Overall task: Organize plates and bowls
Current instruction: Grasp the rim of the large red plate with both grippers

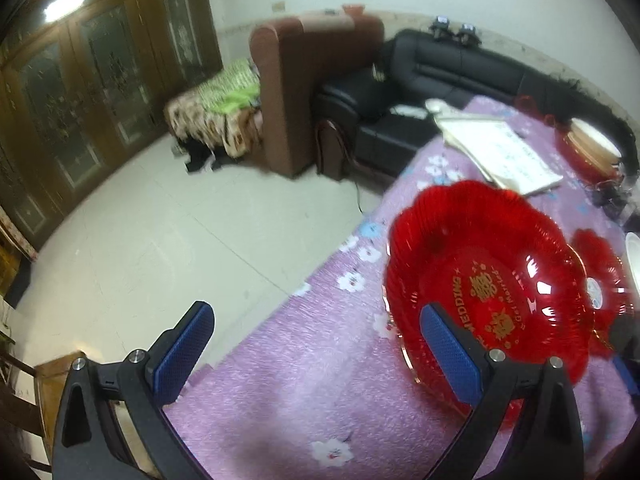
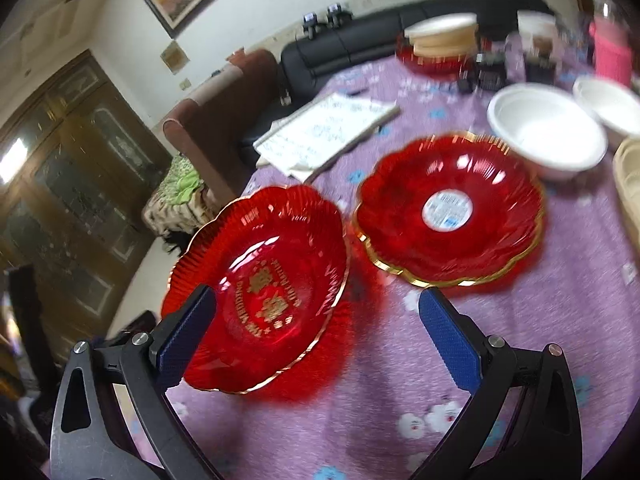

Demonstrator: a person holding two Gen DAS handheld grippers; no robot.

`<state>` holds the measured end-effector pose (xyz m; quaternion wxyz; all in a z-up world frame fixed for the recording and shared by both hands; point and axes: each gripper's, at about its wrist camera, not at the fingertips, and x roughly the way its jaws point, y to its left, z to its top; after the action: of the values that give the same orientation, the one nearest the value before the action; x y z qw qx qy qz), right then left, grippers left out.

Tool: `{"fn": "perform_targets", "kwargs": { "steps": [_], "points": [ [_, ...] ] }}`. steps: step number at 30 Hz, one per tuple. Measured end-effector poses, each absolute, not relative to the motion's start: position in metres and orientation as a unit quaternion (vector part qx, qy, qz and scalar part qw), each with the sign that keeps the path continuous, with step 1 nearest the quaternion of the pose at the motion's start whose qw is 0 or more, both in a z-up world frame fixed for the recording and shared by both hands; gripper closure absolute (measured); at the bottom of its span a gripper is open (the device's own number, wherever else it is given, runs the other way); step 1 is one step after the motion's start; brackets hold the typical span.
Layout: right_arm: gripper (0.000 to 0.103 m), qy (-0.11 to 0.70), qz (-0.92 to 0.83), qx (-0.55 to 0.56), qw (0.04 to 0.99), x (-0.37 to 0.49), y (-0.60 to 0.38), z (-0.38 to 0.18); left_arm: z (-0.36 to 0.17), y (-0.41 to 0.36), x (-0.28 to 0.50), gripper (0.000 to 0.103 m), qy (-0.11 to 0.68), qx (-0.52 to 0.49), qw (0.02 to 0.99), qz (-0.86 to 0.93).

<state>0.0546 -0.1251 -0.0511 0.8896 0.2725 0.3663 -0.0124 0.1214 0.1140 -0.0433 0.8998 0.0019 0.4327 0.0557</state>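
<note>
A red scalloped plate with gold lettering (image 2: 260,292) lies on the purple cloth near the table's left edge; it also shows in the left wrist view (image 1: 488,280). A second red plate with a white sticker (image 2: 448,208) lies to its right, partly seen in the left wrist view (image 1: 600,276). Two white bowls (image 2: 548,132) (image 2: 612,108) stand behind it. My left gripper (image 1: 316,340) is open and empty, its right finger over the lettered plate's near rim. My right gripper (image 2: 316,320) is open and empty, spread in front of the lettered plate.
White papers (image 2: 328,132) lie at the table's far side. A red dish with stacked plates (image 2: 440,44), a pink container (image 2: 612,52) and small dark items stand at the back. A beige tray (image 2: 630,184) sits at the right edge. The table's left edge (image 1: 320,280) drops to the floor.
</note>
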Motion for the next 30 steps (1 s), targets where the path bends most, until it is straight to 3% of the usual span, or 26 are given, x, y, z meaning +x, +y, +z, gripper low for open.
{"fn": "perform_targets", "kwargs": {
  "steps": [13, 15, 16, 17, 18, 20, 21, 26, 28, 30],
  "points": [
    [0.000, 0.450, 0.055, 0.410, 0.792, 0.093, -0.128, -0.099, -0.074, 0.103, 0.137, 0.001, 0.509, -0.018, 0.859, 0.039],
    [0.006, 0.448, 0.056, 0.421, 0.787, 0.096, -0.130, -0.103, -0.077, 0.101, 0.139, 0.001, 0.514, -0.014, 0.857, 0.039],
    [0.009, 0.452, 0.055, 0.420, 0.785, 0.099, -0.131, -0.104, -0.079, 0.100, 0.139, 0.004, 0.514, -0.012, 0.857, 0.038],
    [0.027, 0.453, 0.054, 0.420, 0.785, 0.100, -0.133, -0.104, -0.080, 0.098, 0.139, 0.008, 0.514, -0.009, 0.857, 0.035],
    [0.054, 0.458, 0.057, 0.422, 0.780, 0.103, -0.135, -0.107, -0.081, 0.097, 0.140, 0.017, 0.516, -0.005, 0.856, 0.034],
    [0.079, 0.475, 0.058, 0.424, 0.769, 0.109, -0.140, -0.117, -0.080, 0.095, 0.138, 0.022, 0.508, -0.001, 0.861, 0.030],
    [0.083, 0.473, 0.052, 0.424, 0.771, 0.109, -0.143, -0.119, -0.078, 0.094, 0.137, 0.029, 0.504, -0.001, 0.863, 0.027],
    [0.085, 0.467, 0.062, 0.423, 0.774, 0.113, -0.144, -0.119, -0.072, 0.085, 0.133, 0.061, 0.494, 0.008, 0.870, 0.007],
    [0.085, 0.464, 0.065, 0.416, 0.779, 0.111, -0.142, -0.118, -0.071, 0.080, 0.132, 0.079, 0.492, 0.015, 0.871, -0.002],
    [0.085, 0.463, 0.066, 0.403, 0.787, 0.110, -0.137, -0.115, -0.070, 0.080, 0.129, 0.081, 0.493, 0.009, 0.870, -0.005]
  ]
}}
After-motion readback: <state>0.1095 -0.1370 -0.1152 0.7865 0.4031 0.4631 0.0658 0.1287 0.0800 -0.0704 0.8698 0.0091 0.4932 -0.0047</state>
